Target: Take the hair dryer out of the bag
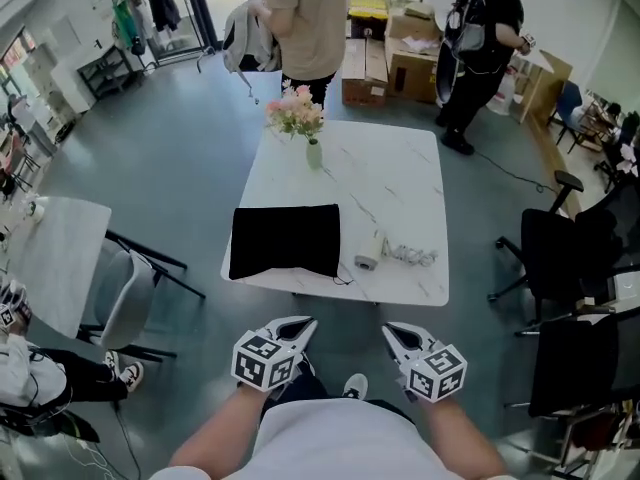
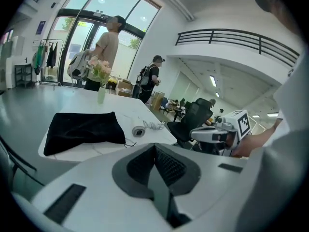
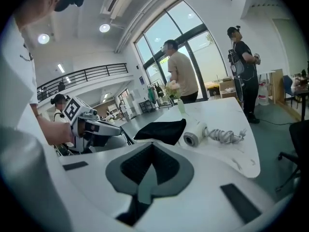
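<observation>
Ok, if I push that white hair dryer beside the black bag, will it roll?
Probably: the white cylindrical hair dryer lies on its side on the smooth marble table, so its round barrel may roll. Its loose coiled grey cord would likely drag behind and could snag. The body looks rigid, so it shouldn't flex.

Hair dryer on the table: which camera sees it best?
The right gripper view. There the hair dryer looks biggest, its round end facing the camera and its cord bunched beside it. The head view shows it small from above, beside the black bag. The left gripper view shows it tiny.
</observation>
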`<control>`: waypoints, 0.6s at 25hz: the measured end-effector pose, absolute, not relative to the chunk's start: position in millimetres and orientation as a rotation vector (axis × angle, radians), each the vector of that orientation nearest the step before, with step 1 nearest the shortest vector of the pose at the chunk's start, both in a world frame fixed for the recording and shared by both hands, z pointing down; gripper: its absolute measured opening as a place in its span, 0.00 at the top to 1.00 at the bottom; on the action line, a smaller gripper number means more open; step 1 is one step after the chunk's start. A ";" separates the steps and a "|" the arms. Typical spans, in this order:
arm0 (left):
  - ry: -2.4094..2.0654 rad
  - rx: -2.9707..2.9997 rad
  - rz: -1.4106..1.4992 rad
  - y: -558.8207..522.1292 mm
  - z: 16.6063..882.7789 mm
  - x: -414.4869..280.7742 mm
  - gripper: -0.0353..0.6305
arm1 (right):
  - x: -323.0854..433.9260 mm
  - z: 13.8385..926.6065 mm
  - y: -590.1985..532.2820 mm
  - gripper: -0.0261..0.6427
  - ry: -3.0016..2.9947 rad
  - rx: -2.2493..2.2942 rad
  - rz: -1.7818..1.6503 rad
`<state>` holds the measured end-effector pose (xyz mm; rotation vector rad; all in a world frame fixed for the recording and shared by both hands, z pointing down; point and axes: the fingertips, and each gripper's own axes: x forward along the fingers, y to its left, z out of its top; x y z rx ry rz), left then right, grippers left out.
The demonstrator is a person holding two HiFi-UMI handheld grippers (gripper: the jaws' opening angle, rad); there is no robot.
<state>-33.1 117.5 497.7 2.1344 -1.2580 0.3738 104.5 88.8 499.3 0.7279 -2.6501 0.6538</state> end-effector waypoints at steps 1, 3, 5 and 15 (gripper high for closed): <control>-1.264 2.135 0.381 122.7 496.2 -33.0 0.92 | 104.0 497.9 92.3 0.94 -2.653 0.723 0.649; -1.279 2.148 0.421 129.7 494.0 -36.3 0.92 | 100.3 493.2 97.6 0.94 -2.661 0.723 0.640; -1.285 2.164 0.447 131.8 491.7 -41.9 0.92 | 94.5 487.8 102.2 0.94 -2.665 0.728 0.624; -1.158 2.275 0.492 132.0 488.6 -78.0 0.92 | 56.5 487.6 94.7 0.94 -2.618 0.893 0.670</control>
